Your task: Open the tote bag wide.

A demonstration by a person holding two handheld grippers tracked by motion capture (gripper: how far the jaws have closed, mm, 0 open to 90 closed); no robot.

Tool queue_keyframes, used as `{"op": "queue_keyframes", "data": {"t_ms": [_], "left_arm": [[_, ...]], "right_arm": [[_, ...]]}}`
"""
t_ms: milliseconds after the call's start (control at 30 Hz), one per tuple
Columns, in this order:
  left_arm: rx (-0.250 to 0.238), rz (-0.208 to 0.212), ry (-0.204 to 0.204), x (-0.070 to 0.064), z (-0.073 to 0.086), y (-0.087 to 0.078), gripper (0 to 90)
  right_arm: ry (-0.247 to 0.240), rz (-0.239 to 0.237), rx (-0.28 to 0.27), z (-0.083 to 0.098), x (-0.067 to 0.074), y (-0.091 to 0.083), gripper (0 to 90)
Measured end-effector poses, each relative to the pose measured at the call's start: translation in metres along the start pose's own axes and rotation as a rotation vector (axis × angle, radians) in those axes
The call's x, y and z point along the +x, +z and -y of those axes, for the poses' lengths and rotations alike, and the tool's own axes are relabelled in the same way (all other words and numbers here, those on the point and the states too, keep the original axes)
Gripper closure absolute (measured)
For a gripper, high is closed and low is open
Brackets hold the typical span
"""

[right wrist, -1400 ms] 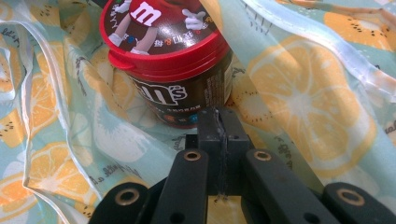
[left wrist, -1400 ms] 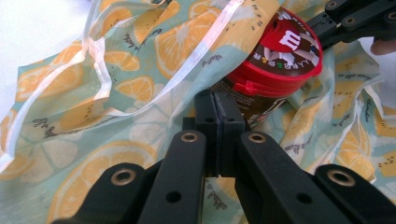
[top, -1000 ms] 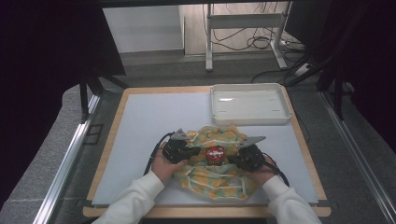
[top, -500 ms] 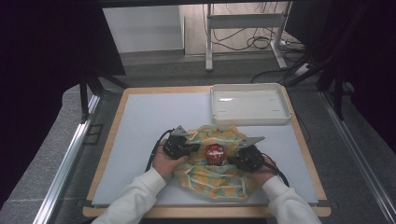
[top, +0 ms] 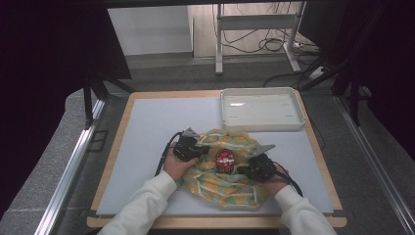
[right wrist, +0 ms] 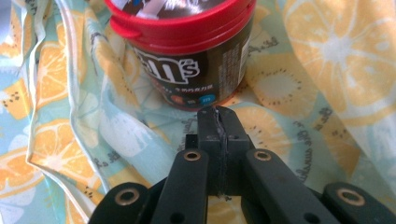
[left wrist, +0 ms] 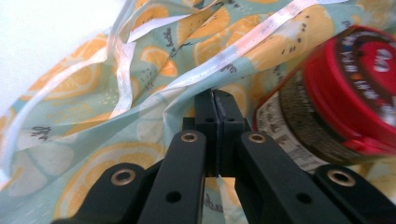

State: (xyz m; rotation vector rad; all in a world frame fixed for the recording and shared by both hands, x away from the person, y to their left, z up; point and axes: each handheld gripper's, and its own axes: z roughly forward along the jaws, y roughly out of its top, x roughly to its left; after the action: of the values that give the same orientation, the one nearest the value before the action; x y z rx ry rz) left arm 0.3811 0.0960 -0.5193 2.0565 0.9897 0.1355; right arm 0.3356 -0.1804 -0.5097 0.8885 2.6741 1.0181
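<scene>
A cloth printed with orange slices point(top: 220, 183) lies bunched on the grey mat, and a brown candy jar with a red lid point(top: 224, 159) stands on its middle. My left gripper point(top: 198, 151) is at the jar's left, my right gripper point(top: 243, 170) at its right. In the left gripper view the jaws point(left wrist: 217, 100) are shut on a fold of the cloth point(left wrist: 93, 116), with the jar point(left wrist: 336, 112) close at the right. In the right gripper view the jaws point(right wrist: 218, 116) pinch the cloth point(right wrist: 303, 84) just below the jar point(right wrist: 187, 51).
A white empty tray point(top: 259, 108) sits at the back right of the mat point(top: 156, 127), just beyond the cloth. The wooden table edge point(top: 215, 223) runs along the front. Cables trail from both grippers over the mat.
My left gripper has shifted a little, taking its fold of cloth along. The right gripper and the jar have stayed where they were.
</scene>
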Motion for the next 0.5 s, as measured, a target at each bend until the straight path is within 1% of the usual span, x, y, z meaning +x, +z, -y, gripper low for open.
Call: {"op": "queue_keyframes", "data": {"t_ms": [100, 233, 367, 433, 467, 500], "left_arm": [[0.008, 0.005, -0.02, 0.004, 0.0, 0.005, 90.0], [0.022, 0.0, -0.025, 0.008, -0.001, 0.01, 90.0], [0.032, -0.016, -0.034, 0.011, -0.002, 0.013, 90.0], [0.035, -0.023, -0.042, 0.013, -0.002, 0.015, 90.0], [0.035, -0.027, -0.053, 0.014, -0.002, 0.017, 90.0], [0.044, -0.027, -0.049, 0.015, -0.002, 0.017, 90.0]], "right_arm": [[-0.003, -0.005, 0.013, 0.001, 0.001, 0.001, 88.7], [-0.005, -0.011, 0.022, 0.002, 0.001, 0.002, 88.7], [-0.009, -0.015, 0.031, 0.003, 0.002, 0.003, 88.8], [-0.008, -0.016, 0.034, 0.003, 0.002, 0.003, 88.7], [-0.01, -0.016, 0.035, 0.003, 0.003, 0.003, 88.7], [-0.014, -0.019, 0.037, 0.004, 0.003, 0.003, 88.7]]}}
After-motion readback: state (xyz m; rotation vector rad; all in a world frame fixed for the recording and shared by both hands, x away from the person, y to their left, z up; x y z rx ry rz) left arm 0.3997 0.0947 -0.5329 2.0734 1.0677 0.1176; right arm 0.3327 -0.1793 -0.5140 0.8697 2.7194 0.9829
